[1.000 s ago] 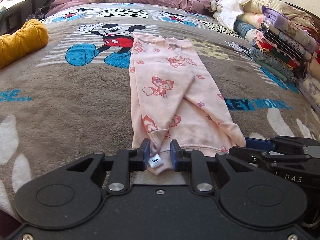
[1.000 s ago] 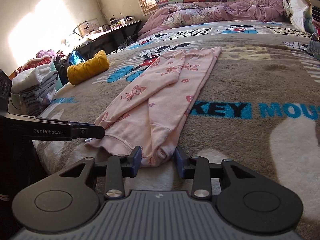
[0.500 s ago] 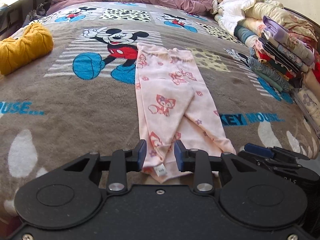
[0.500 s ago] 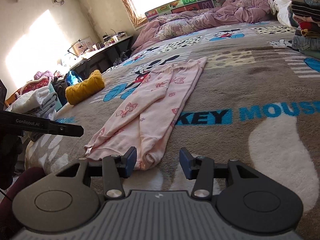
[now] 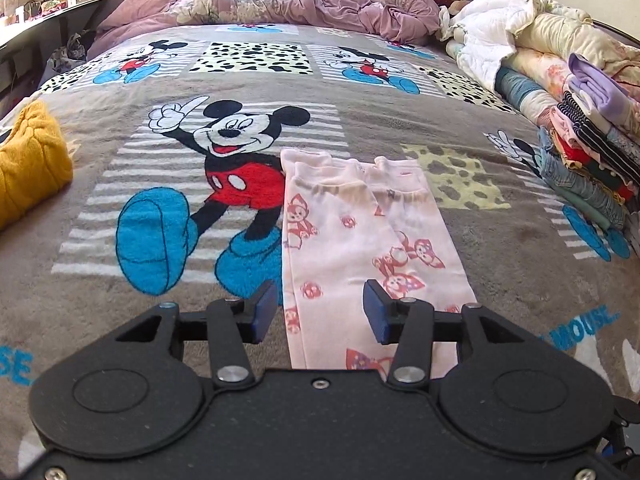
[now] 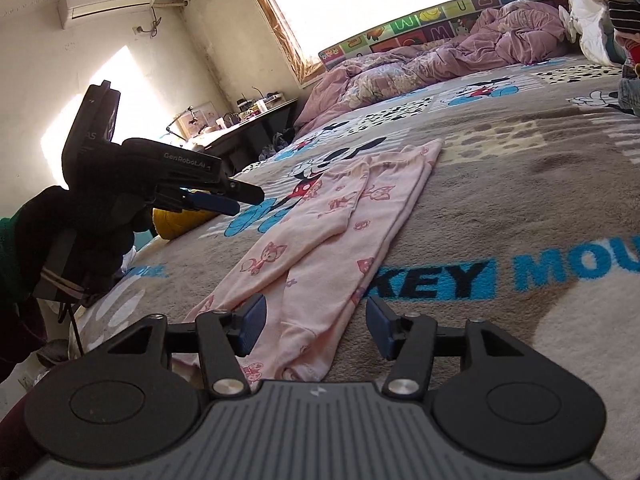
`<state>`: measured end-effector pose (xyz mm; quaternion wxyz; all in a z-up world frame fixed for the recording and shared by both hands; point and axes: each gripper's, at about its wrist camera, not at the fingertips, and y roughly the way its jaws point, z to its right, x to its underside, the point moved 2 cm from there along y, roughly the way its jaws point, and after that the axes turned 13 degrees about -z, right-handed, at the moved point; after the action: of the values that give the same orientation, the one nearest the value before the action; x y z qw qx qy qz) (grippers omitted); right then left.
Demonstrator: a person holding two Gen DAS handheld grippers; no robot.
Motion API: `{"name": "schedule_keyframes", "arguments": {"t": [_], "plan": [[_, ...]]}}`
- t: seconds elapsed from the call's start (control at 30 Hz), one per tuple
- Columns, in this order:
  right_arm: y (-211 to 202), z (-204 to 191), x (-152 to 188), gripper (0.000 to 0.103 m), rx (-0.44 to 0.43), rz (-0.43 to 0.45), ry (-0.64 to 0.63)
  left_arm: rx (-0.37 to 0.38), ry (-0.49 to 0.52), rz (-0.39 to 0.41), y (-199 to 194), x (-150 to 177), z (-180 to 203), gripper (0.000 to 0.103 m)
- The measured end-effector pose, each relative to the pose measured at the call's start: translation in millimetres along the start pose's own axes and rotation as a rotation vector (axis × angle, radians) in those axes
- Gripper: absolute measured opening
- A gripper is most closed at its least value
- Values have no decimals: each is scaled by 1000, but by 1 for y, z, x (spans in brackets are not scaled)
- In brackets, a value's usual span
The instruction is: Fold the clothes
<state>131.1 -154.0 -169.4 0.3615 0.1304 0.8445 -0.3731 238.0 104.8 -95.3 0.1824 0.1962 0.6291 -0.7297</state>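
Pink fox-print children's trousers (image 5: 360, 240) lie flat on the Mickey Mouse blanket (image 5: 168, 184), folded lengthwise, cuffs far, waistband near. They also show in the right wrist view (image 6: 320, 240). My left gripper (image 5: 320, 312) is open and empty, raised above the trousers' near half. My right gripper (image 6: 314, 326) is open and empty, just above the near end of the trousers. The left gripper (image 6: 224, 200) shows in the right wrist view, held up at the left, off the cloth.
A yellow knitted garment (image 5: 28, 160) lies at the blanket's left edge. A stack of folded clothes (image 5: 592, 152) lines the right side. A crumpled purple duvet (image 5: 280, 0) lies at the far end. A desk (image 6: 248, 120) stands left of the bed.
Both grippers have let go of the trousers' near end, opened wide and lifted. The left gripper moved forward over the trousers; the cloth now lies flat.
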Motion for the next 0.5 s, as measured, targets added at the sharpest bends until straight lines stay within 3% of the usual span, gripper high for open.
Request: {"name": "schedule_keyframes", "arguments": {"t": [0.23,0.5], "plan": [[11,15,3,57,-30,-23,80,-27,-7,-5,37,-41,-3,46],[14,18,7,58,-53,-8,110,-34,46,9,62,-65,1,45]]}}
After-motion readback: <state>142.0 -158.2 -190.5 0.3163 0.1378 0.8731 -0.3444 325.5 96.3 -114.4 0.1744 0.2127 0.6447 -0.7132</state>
